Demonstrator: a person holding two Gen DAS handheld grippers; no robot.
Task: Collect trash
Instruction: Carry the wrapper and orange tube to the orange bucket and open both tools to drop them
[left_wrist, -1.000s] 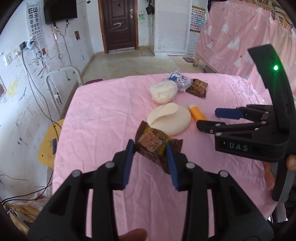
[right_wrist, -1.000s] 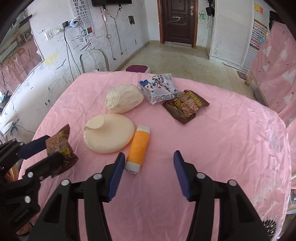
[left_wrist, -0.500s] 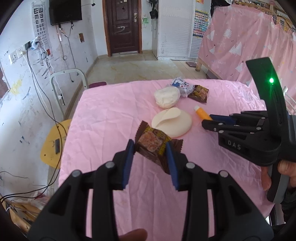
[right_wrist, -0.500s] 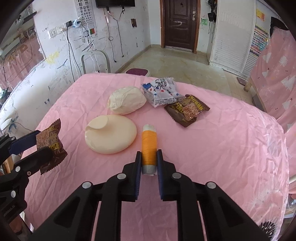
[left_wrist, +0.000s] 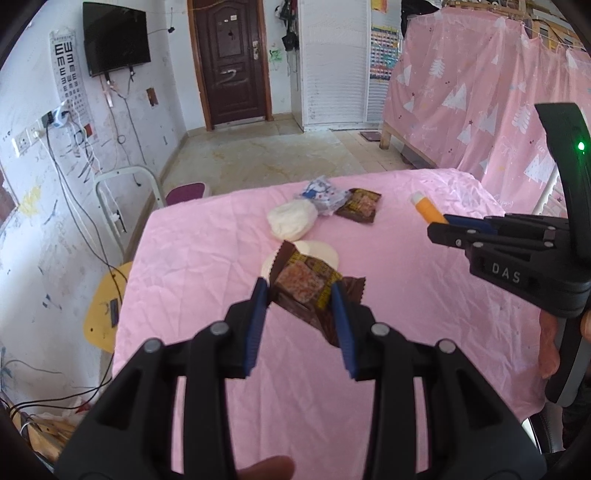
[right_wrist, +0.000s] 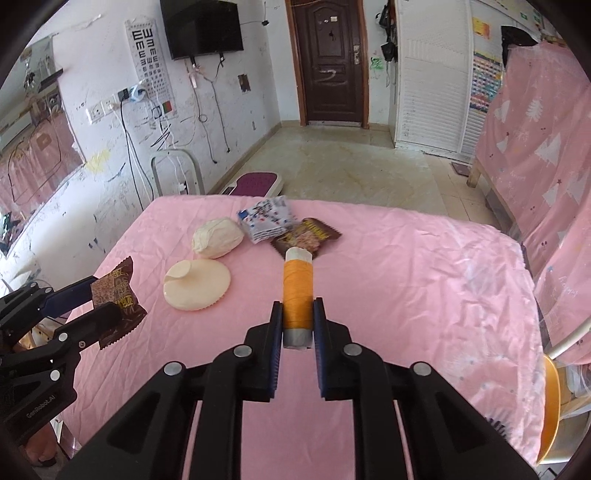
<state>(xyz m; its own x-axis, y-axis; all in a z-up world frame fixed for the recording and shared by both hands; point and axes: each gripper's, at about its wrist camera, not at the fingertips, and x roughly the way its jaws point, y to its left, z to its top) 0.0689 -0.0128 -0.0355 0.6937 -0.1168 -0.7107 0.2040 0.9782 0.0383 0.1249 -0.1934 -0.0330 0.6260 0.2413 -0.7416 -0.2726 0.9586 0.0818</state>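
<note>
My left gripper (left_wrist: 300, 295) is shut on a brown snack wrapper (left_wrist: 306, 286), held above the pink tablecloth (left_wrist: 207, 266); the same wrapper (right_wrist: 116, 293) shows at the left of the right wrist view in that gripper (right_wrist: 94, 304). My right gripper (right_wrist: 297, 314) is shut on an orange spool with white ends (right_wrist: 297, 291), lifted off the cloth; that spool (left_wrist: 426, 207) pokes out of the right gripper (left_wrist: 439, 227) in the left wrist view. On the table lie a second brown wrapper (right_wrist: 306, 236), a blue-and-white packet (right_wrist: 266, 218), a white lump (right_wrist: 218, 242) and a cream disc (right_wrist: 197, 284).
The pink-covered table (right_wrist: 424, 280) ends close in front of both grippers. A white metal frame (left_wrist: 125, 199) and a yellow stool (left_wrist: 105, 314) stand at its left, a pink curtain (left_wrist: 480, 110) at its right. Bare floor (right_wrist: 351, 170) lies beyond the far edge.
My right gripper closed on the orange spool and lifted it off the cloth. My left gripper rose a little with the wrapper still in it.
</note>
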